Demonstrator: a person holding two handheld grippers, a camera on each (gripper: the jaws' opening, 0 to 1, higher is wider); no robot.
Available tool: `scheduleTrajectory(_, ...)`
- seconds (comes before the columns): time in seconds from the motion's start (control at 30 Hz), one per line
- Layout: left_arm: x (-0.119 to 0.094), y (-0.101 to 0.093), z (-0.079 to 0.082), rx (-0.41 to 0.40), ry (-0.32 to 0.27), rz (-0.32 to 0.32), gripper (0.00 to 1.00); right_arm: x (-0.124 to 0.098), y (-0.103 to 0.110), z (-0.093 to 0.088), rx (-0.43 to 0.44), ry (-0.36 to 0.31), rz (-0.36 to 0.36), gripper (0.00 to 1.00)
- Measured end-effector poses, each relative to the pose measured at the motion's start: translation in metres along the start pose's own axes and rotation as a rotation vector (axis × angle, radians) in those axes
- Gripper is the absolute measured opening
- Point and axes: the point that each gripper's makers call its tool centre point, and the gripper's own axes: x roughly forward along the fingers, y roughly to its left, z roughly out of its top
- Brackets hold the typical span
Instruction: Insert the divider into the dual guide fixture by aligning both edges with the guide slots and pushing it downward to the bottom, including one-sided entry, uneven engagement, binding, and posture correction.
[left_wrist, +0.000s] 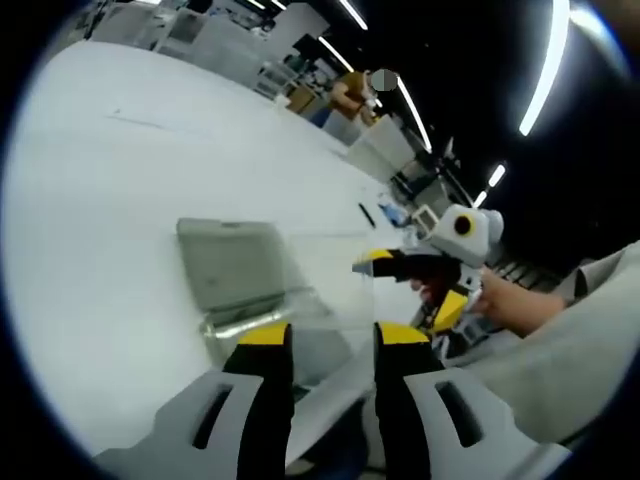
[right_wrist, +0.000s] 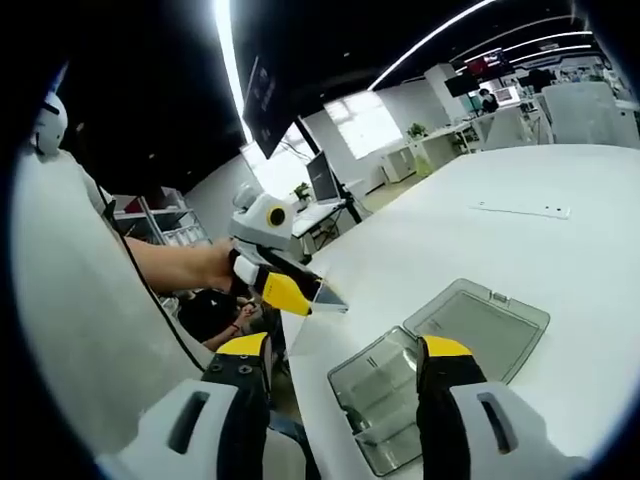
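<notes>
We see the left gripper (left_wrist: 332, 335) pinching the divider (right_wrist: 325, 297), a clear thin sheet, by one edge. The sheet is held in the air over the table (left_wrist: 120, 200) edge, near the fixture (right_wrist: 385, 395) but not yet touching it. The sheet is see-through, so the exact grip point is probably its near edge, though that's hard to confirm.

The right gripper (right_wrist: 345, 348) has its jaws spread wide with nothing between them, and it hangs over the fixture.

The fixture is a clear box lying on the table with its lid open flat.

We judge the divider to be light, stiff and slick, so it could skew or bind in the slots if pushed on one side. It's best to hold it at the top edge, clear of the two side edges that enter the guides.

There are no readable labels, brands or writing on the divider or the fixture.
</notes>
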Motion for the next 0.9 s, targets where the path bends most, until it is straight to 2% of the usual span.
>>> scheduleTrajectory(0.27,0.003,-0.004,0.002,0.016,0.003,-0.038,0.27,0.004,0.002,0.008,0.015,-0.013,0.031,0.54)
scheduleTrajectory(0.6,0.01,-0.013,0.002,0.06,0.009,-0.118,0.27,0.009,0.004,0.016,0.04,-0.025,0.075,0.54)
scheduleTrajectory(0.73,0.012,-0.017,0.0,0.081,0.019,-0.146,0.27,0.01,0.007,0.017,0.041,-0.024,0.1,0.5)
scheduleTrajectory(0.9,0.015,-0.023,-0.002,0.102,0.031,-0.179,0.27,0.013,0.013,0.019,0.049,-0.026,0.131,0.49)
